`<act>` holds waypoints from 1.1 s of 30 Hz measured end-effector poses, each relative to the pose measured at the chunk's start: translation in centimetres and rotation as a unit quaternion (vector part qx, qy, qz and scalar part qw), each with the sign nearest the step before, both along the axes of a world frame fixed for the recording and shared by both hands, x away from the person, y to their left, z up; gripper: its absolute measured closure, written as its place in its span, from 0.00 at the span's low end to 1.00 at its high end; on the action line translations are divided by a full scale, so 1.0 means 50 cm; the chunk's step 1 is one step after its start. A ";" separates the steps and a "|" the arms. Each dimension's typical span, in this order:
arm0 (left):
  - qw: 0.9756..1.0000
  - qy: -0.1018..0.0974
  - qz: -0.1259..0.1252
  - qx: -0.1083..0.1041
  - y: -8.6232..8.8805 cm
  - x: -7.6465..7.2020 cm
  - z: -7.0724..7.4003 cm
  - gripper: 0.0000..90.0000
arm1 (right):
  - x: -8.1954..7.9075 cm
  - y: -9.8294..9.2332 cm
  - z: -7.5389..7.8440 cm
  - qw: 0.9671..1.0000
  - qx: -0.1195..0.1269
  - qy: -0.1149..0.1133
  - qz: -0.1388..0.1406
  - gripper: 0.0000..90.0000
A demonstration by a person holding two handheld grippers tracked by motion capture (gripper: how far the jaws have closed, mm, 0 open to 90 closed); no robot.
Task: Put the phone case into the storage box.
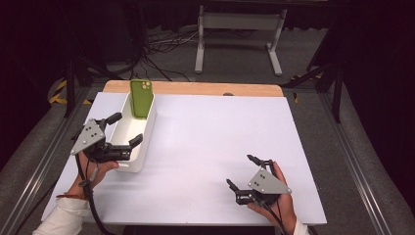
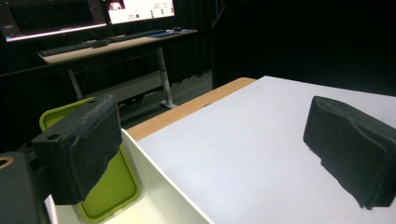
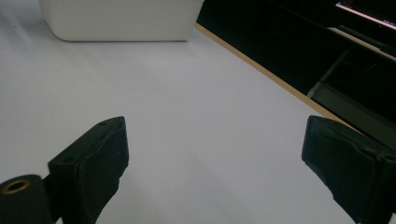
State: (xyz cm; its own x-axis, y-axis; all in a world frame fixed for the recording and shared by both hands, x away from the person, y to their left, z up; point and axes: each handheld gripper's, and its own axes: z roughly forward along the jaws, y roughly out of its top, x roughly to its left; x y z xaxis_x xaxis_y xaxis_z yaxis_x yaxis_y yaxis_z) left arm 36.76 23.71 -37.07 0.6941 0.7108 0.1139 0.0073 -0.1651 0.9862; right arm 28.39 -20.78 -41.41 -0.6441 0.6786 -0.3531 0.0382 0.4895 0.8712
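Phone [image 1: 141,97], green, stands upright at the far end of the white bin [image 1: 147,142], long axis vertical. From the high view, the left gripper [image 1: 125,130] straddles the bin's near end, jaws spread, far closer than the right gripper [image 1: 241,172], also spread, well apart from the bin. Left gripper view: phone [image 2: 109,189] lies ahead between bin wall [image 2: 159,186] and one pad. Right gripper view: bin [image 3: 121,21] lies far ahead.
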 end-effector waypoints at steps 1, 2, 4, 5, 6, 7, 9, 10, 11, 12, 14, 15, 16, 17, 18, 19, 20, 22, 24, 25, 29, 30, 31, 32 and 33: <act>1.000 0.002 0.000 0.000 -0.001 -0.002 0.000 0.06 | 0.000 0.000 0.000 1.000 0.000 0.000 0.000 0.09; 1.000 0.001 -0.003 0.001 -0.001 -0.003 -0.001 0.06 | 0.000 0.000 0.000 1.000 -0.001 0.000 0.000 0.09; 1.000 -0.001 -0.003 0.001 -0.003 -0.007 -0.002 0.06 | 0.000 0.000 0.000 1.000 0.000 0.000 0.000 0.09; 1.000 -0.001 -0.004 -0.001 -0.004 -0.010 -0.002 0.06 | 0.000 0.000 0.000 1.000 -0.001 0.000 0.000 0.09; 1.000 -0.002 -0.004 -0.001 -0.005 -0.012 -0.003 0.06 | 0.000 0.000 0.000 1.000 0.000 0.000 0.000 0.09; 1.000 -0.003 -0.002 0.001 -0.007 -0.013 -0.004 0.06 | 0.000 0.000 0.000 1.000 0.000 0.000 0.000 0.09; 1.000 -0.006 -0.002 0.001 -0.009 -0.016 -0.006 0.06 | 0.000 -0.001 0.000 1.000 0.000 0.000 -0.001 0.09; 1.000 -0.003 -0.004 0.003 -0.010 -0.017 -0.006 0.06 | 0.000 -0.001 0.000 1.000 0.000 0.000 -0.001 0.09; 1.000 -0.001 -0.004 0.005 -0.011 -0.018 -0.007 0.06 | -0.001 -0.001 0.000 1.000 0.000 0.000 -0.001 0.09; 1.000 -0.001 -0.005 0.005 -0.012 -0.020 -0.008 0.06 | -0.001 -0.001 0.000 1.000 0.000 0.001 -0.001 0.09; 1.000 -0.004 -0.008 0.004 -0.014 -0.022 -0.011 0.06 | -0.001 -0.001 0.001 1.000 0.000 0.000 0.000 0.09; 1.000 -0.001 -0.010 0.008 -0.014 -0.024 -0.011 0.06 | -0.001 -0.001 0.001 1.000 0.001 0.001 0.000 0.09; 1.000 0.000 -0.010 0.006 -0.015 -0.025 -0.012 0.06 | -0.001 -0.002 0.002 1.000 0.001 0.001 0.000 0.09; 1.000 0.000 -0.010 0.009 -0.016 -0.027 -0.012 0.06 | -0.001 -0.002 0.002 1.000 0.001 0.001 0.000 0.09; 1.000 -0.002 -0.012 0.011 -0.017 -0.029 -0.013 0.06 | -0.001 -0.003 0.002 1.000 0.002 0.001 0.000 0.09; 1.000 -0.004 -0.014 0.014 -0.019 -0.031 -0.014 0.05 | -0.001 -0.003 0.002 1.000 0.002 0.001 0.001 0.08; 1.000 -0.004 -0.014 0.014 -0.019 -0.031 -0.014 0.05 | -0.001 -0.003 0.002 1.000 0.002 0.001 0.001 0.08; 1.000 -0.008 -0.019 0.016 -0.022 -0.036 -0.015 0.05 | -0.002 -0.004 0.003 1.000 0.002 -0.001 0.001 0.09; 1.000 -0.010 -0.021 0.019 -0.025 -0.039 -0.016 0.05 | -0.002 -0.004 0.004 1.000 0.003 -0.002 0.001 0.09; 0.999 -0.010 -0.023 0.021 -0.026 -0.041 -0.017 0.05 | -0.002 -0.005 0.004 1.000 0.004 -0.002 0.001 0.09; 0.999 -0.009 -0.030 0.021 -0.033 -0.047 -0.021 0.05 | -0.003 -0.006 0.005 1.000 0.005 -0.004 0.001 0.08; 0.999 -0.009 -0.030 0.022 -0.034 -0.048 -0.021 0.05 | -0.003 -0.007 0.006 1.000 0.006 -0.005 -0.001 0.08; 0.999 -0.009 -0.033 0.026 -0.037 -0.050 -0.023 0.05 | -0.003 -0.008 0.007 1.000 0.007 -0.005 -0.001 0.08; 0.999 -0.009 -0.035 0.026 -0.038 -0.052 -0.023 0.05 | -0.003 -0.009 0.008 1.000 0.008 -0.006 -0.001 0.08; 0.999 -0.012 -0.036 0.027 -0.039 -0.054 -0.023 0.05 | -0.004 -0.009 0.009 1.000 0.009 -0.006 -0.002 0.08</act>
State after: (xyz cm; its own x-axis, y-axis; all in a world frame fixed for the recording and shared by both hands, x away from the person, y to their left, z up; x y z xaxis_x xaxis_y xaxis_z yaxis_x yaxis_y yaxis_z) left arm 34.09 21.75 -38.23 0.7393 0.6519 0.1686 -0.0299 -0.2183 0.9754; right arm 28.21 -21.25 -40.94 -0.6375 0.6869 -0.3490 0.0287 0.4738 0.8802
